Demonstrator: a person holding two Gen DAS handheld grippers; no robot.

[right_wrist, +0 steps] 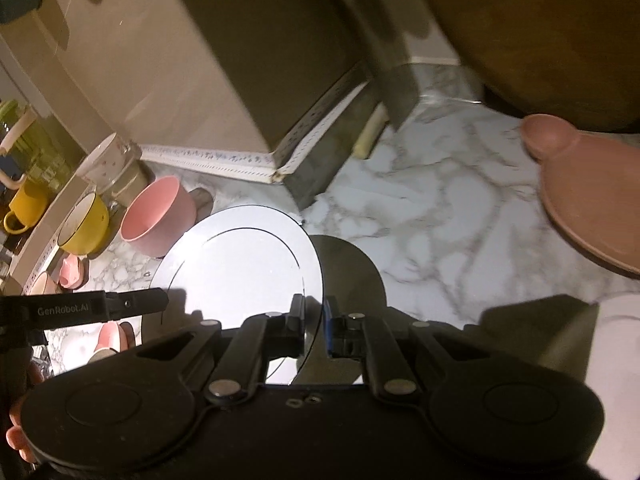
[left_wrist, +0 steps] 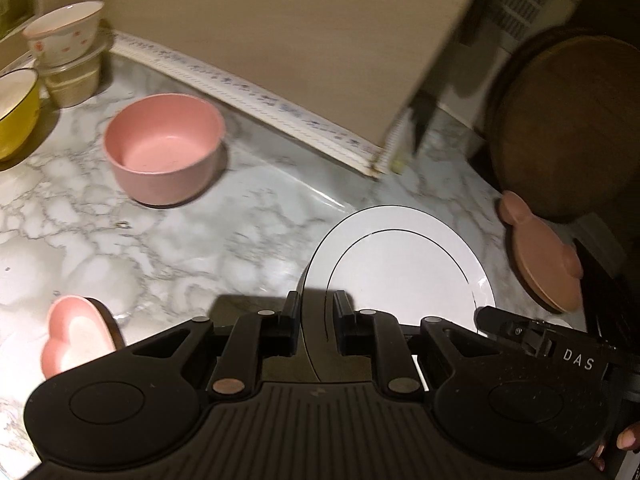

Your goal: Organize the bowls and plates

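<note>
A white plate (left_wrist: 404, 264) with thin black rings is held above the marble counter by both grippers. My left gripper (left_wrist: 316, 312) is shut on its left rim. My right gripper (right_wrist: 316, 316) is shut on the plate's (right_wrist: 240, 256) right rim. A pink bowl (left_wrist: 164, 148) stands on the counter to the far left; it also shows in the right wrist view (right_wrist: 158, 214). A brown bear-eared plate (left_wrist: 540, 256) lies at the right, also in the right wrist view (right_wrist: 592, 192). A pink heart dish (left_wrist: 78, 334) sits near left.
A yellow bowl (left_wrist: 16, 112) and a dotted white bowl (left_wrist: 64, 32) stacked on a container stand at the far left. A beige box (left_wrist: 280, 40) stands behind. A dark round wooden board (left_wrist: 568, 120) leans at the right. A yellow mug (right_wrist: 22, 204) sits on a shelf.
</note>
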